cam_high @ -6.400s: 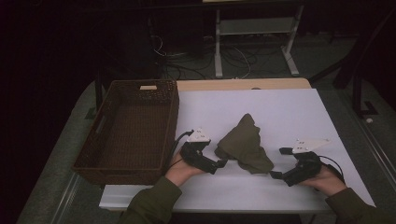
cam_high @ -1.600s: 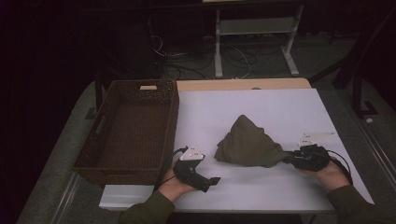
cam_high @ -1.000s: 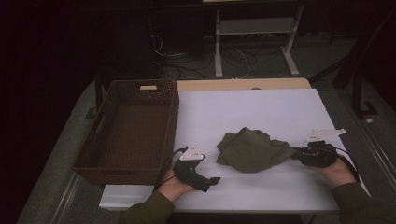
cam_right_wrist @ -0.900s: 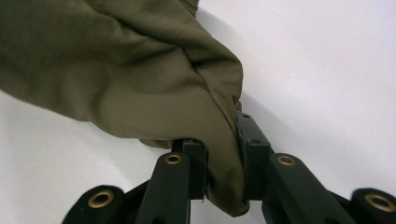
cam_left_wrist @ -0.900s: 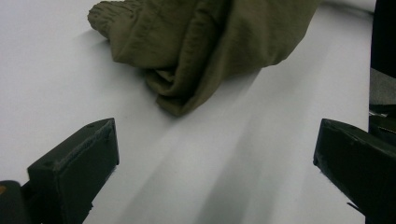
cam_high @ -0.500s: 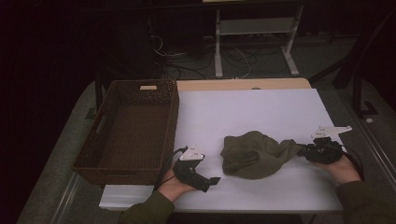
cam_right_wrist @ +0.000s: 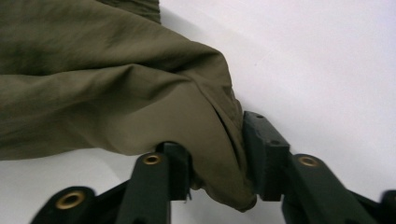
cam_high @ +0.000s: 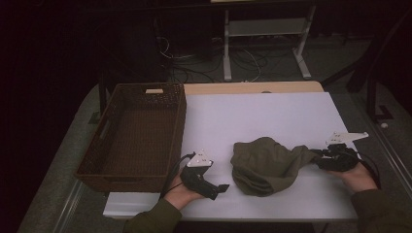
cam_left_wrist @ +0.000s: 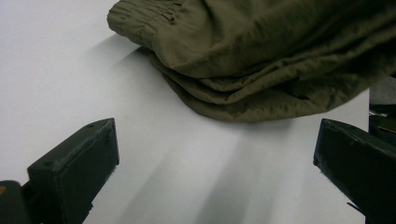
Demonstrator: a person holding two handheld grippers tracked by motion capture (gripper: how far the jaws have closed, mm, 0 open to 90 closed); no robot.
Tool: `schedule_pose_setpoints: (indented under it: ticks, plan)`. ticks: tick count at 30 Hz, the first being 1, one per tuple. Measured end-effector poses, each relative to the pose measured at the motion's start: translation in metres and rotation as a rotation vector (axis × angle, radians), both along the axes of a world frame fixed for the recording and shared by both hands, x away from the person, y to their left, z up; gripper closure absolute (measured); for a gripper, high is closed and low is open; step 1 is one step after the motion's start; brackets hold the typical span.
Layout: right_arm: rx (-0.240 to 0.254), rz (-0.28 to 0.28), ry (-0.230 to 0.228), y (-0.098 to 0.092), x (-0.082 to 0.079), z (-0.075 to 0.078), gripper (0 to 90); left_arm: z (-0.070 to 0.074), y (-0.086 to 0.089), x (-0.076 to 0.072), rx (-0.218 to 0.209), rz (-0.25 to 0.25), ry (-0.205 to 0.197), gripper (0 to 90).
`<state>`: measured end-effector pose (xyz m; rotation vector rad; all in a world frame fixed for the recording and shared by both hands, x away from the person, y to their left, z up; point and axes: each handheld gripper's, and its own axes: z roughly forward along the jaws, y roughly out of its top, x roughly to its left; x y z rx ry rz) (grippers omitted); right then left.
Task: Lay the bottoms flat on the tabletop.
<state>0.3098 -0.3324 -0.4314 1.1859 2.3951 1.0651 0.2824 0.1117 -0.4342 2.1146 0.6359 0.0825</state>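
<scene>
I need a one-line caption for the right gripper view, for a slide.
Right tongs with a fold of the olive-green garment between their jaws, just opening, above the white table.

A white counter [cam_high: 272, 111] carries a brown wicker basket [cam_high: 141, 136] at its left edge and a crumpled olive-green garment [cam_high: 265, 165] lying near its front.

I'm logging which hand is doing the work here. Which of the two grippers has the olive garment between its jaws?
The right gripper: a fold of the olive garment sits between its jaws. The left gripper has open jaws on bare table, short of the cloth.
</scene>
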Motion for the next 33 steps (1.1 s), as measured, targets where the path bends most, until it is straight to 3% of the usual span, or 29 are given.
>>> schedule_pose_setpoints:
  ticks: [11, 22, 26, 28, 30, 33]
  plan:
    - [-0.022, -0.044, -0.009, -0.019, -0.021, 0.003, 52.1, 0.000, 0.000, 0.001, -0.005, 0.001, 0.001, 0.0]
    - [-0.041, -0.136, -0.015, -0.047, -0.025, 0.004, 54.1, 0.000, -0.002, 0.001, -0.008, -0.002, 0.001, 0.0]
    - [-0.033, -0.183, -0.032, -0.056, -0.026, 0.011, 62.6, 0.000, -0.002, 0.002, -0.006, -0.005, 0.000, 0.0]
    - [-0.003, -0.202, -0.044, -0.060, -0.027, 0.017, 67.1, 0.000, -0.002, 0.002, -0.006, -0.005, 0.001, 0.0]
    - [0.044, -0.184, -0.051, -0.060, -0.028, 0.022, 67.4, 0.000, -0.002, 0.002, -0.005, -0.005, 0.002, 0.0]
    - [0.064, -0.135, -0.069, -0.048, -0.030, 0.029, 64.6, 0.000, -0.002, 0.002, -0.005, -0.005, 0.002, 0.0]
